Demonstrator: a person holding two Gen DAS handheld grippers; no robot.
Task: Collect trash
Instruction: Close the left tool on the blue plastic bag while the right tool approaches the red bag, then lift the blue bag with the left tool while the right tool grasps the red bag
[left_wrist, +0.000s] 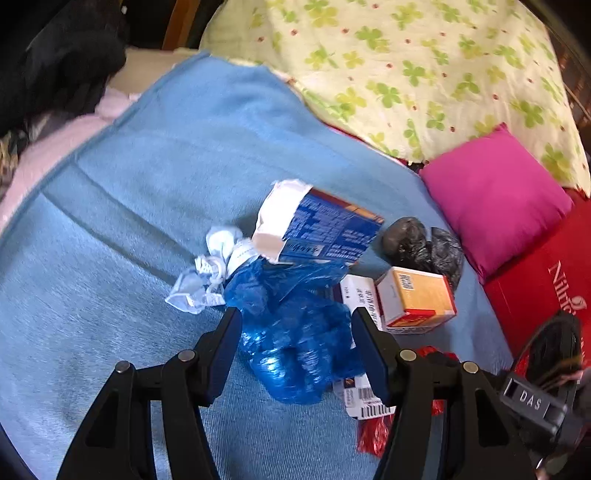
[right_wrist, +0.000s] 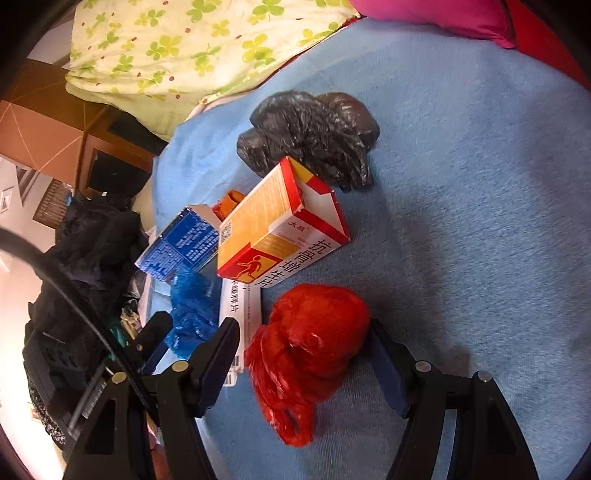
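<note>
While both sets of jaws hang open over the bed (left_wrist: 110, 221), left gripper (left_wrist: 295, 325) straddles the blue bag (left_wrist: 291, 332) and right gripper (right_wrist: 301, 339) straddles the red bag (right_wrist: 306, 343). I'd push down deep before squeezing, that thin plastic probably slips.

I count three crumpled plastic bags: one blue bag (left_wrist: 295, 332) at my twelve o'clock, one red bag (right_wrist: 306, 354), one black bag (right_wrist: 314, 136). Three cartons: a torn blue carton (left_wrist: 321, 229), an orange-and-white medicine box (right_wrist: 273, 229), a flat white box (right_wrist: 240, 314). One crumpled white paper (left_wrist: 210, 269) at eleven.
</note>
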